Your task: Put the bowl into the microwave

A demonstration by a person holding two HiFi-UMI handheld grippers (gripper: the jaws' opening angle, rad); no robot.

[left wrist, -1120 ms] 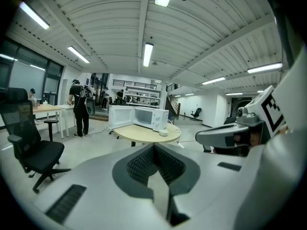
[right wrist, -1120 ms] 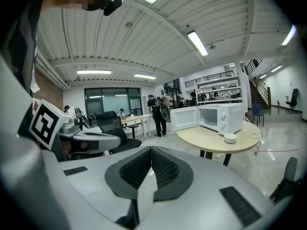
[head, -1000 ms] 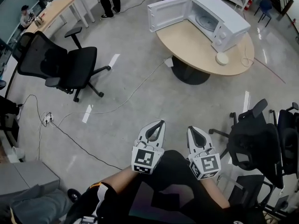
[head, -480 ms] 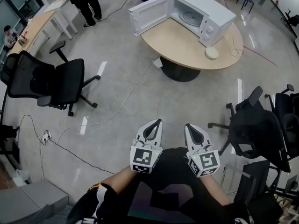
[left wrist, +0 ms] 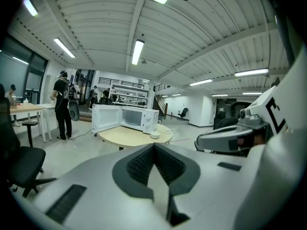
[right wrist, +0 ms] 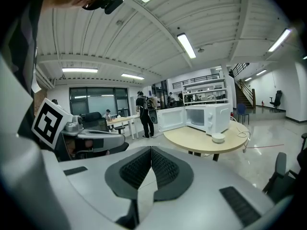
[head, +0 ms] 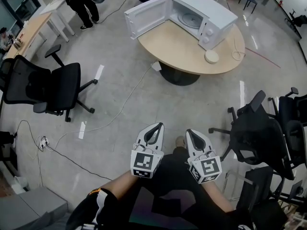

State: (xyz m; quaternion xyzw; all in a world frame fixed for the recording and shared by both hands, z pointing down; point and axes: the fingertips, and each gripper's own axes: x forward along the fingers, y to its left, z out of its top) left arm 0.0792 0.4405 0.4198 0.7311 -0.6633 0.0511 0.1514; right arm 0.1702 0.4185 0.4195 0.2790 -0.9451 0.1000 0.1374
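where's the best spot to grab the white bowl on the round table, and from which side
Likely the rim of the bowl, taken from above on the side nearest the edge of the table. The bowl is low and round and sits close to that edge, with the microwave close behind it, so the open floor side is freer. Rim detail is too far off to judge.

Round wooden table (head: 177,47) carried: microwave (head: 204,11) at rear, door swung open; white bowl (head: 211,57) near front edge, just beside microwave's ctrl-panel end, not touching; cable (head: 236,54) looped at rim.
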